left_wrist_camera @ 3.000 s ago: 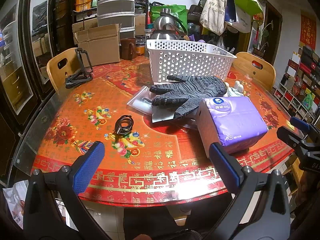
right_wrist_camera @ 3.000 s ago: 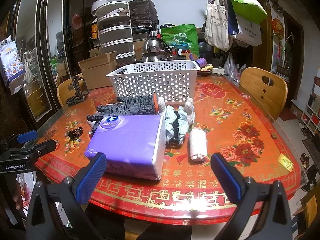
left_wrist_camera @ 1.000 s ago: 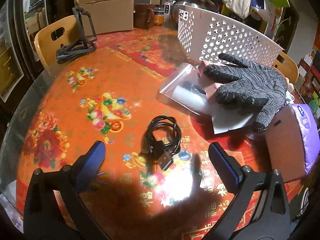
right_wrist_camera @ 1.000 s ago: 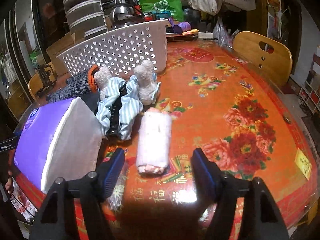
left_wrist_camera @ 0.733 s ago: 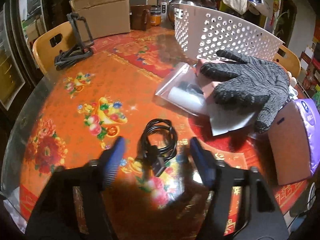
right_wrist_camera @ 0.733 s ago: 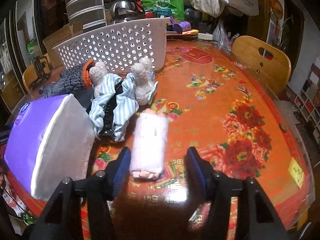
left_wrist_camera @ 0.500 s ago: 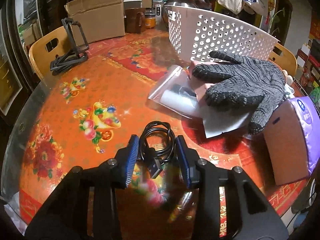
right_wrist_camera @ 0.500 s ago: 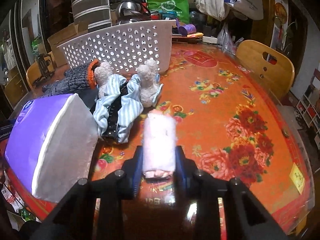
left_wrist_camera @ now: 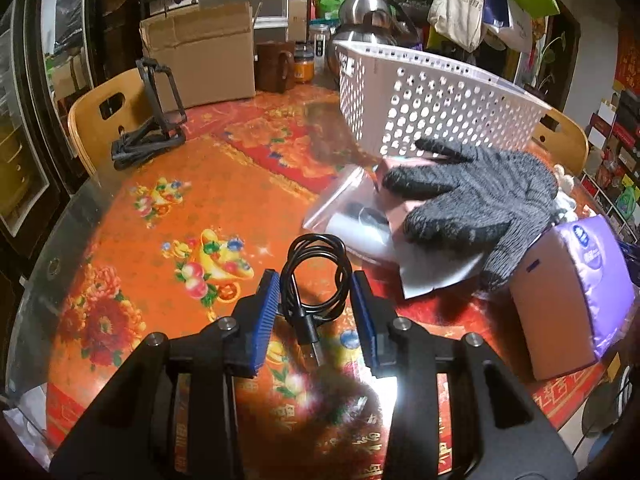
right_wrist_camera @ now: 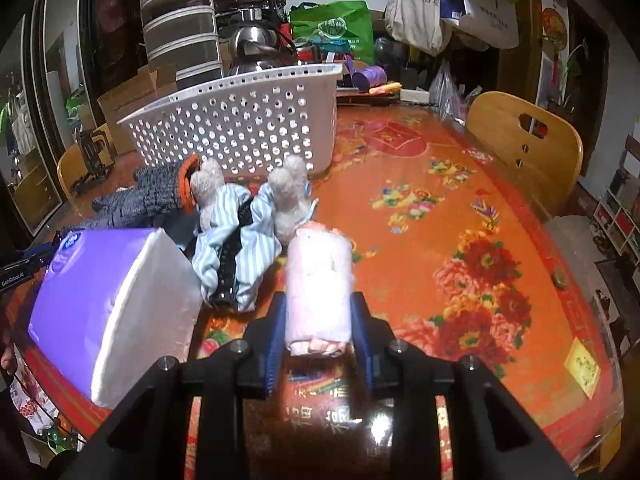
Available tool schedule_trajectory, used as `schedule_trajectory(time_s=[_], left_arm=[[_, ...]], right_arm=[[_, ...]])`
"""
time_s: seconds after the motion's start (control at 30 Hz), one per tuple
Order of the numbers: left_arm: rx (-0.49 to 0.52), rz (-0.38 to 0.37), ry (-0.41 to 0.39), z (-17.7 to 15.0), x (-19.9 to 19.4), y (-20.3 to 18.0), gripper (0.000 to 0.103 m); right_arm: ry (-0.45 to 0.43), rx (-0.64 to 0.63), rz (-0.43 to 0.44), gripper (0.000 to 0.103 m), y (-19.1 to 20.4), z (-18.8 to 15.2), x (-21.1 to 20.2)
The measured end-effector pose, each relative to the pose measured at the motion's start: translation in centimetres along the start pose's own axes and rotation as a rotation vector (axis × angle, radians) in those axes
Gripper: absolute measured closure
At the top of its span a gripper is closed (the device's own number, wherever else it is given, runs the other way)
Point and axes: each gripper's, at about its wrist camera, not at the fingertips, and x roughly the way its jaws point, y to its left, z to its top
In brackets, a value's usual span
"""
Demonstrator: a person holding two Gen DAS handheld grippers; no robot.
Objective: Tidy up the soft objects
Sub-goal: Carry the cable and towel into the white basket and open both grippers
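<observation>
**Two grasps closing, basket next**

Both grippers have narrowed onto something. The left gripper (left_wrist_camera: 316, 300) pinches a glossy coiled black cable (left_wrist_camera: 316, 270); the right gripper (right_wrist_camera: 318, 328) squeezes a fluffy pale rolled towel (right_wrist_camera: 319, 288). Next, I judge, each lifts forward into the perforated white basket (right_wrist_camera: 240, 124) straight ahead.

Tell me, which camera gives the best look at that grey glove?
The left wrist view. There the glove lies spread out, all fingers visible, resting on a clear bag before the basket. The right wrist view shows only its cuff end, partly hidden behind the purple pack.
</observation>
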Motion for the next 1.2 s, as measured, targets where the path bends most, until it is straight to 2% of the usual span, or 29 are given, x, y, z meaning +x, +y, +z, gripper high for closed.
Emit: schedule_trajectory(time_s=[0.3,0.5,0.73,0.87,1.1,1.2], left_arm=[[0.004,-0.007,-0.046,1.1,-1.5,-0.3,0.069],[0.0,-0.006,-0.083,3.9,-2.5,-0.5,0.069],[0.022,-0.021,-0.139,10.6,-3.7,-2.0,0.069],[0.01,-0.054,-0.149,15.3,-3.2,-2.8,0.069],[0.012,-0.084,-0.067,23.8,1.9,-5.8,0.069],[0.015,-0.083,-0.034,26.2,4.6,-7.1,0.069]], right_arm=[[-0.038,0.011,0.008,0.073,-0.3,1.5,-0.8],[-0.094,-0.016,0.021,0.074,-0.1,4.5,-2.1],[-0.159,-0.063,0.023,0.073,0.4,10.7,-2.5],[-0.164,-0.095,0.031,0.073,1.3,15.1,-0.9],[-0.099,-0.112,0.004,0.073,2.4,21.6,4.5],[-0.055,-0.097,0.004,0.073,2.4,23.4,7.2]])
